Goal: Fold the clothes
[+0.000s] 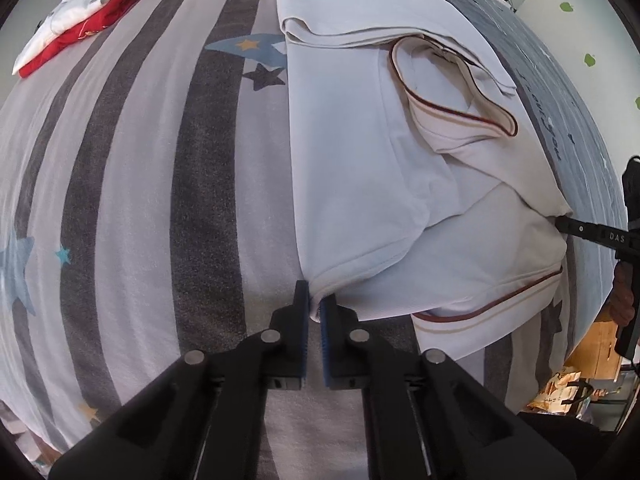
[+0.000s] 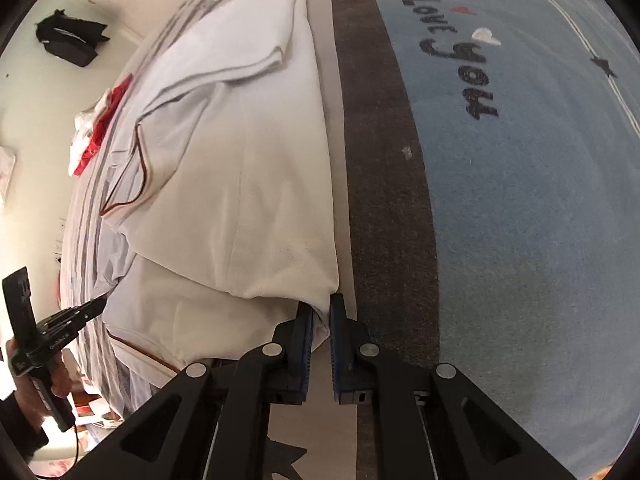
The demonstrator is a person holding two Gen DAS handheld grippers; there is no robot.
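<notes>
Left wrist view:
Shirt: we see a white polo shirt (image 1: 360,152) lying partly folded on the striped bed cover (image 1: 140,180). Its collar (image 1: 452,92) has a thin brown edge. A sleeve with brown stripes (image 1: 488,312) lies at the near end.
Left claw: our left gripper (image 1: 315,302) points down at the near left corner of the shirt. Its blue pads (image 1: 325,316) are squeezed almost together, and the shirt's corner is pinched between them.
Right claw: we see our right gripper (image 1: 560,222) at the right side, its thin tip pressed into the shirt's other near corner.
Other clothes: a red and white pile (image 1: 76,20) lies far away at the top left of the bed.

Right wrist view:
Shirt: the white polo shirt (image 2: 248,184) runs away from us along the bed, beside a dark stripe and a blue patch with black letters (image 2: 460,52).
Right claw: our right gripper (image 2: 320,314) is closed tight on the near right corner of the shirt. A little fold of white cloth sticks up between the pads.
Left claw: our left gripper (image 2: 98,304) is at the far left, held by a hand (image 2: 60,380), with its tip at the shirt's edge.
Other clothes: the red and white pile (image 2: 96,128) lies past the shirt.
</notes>
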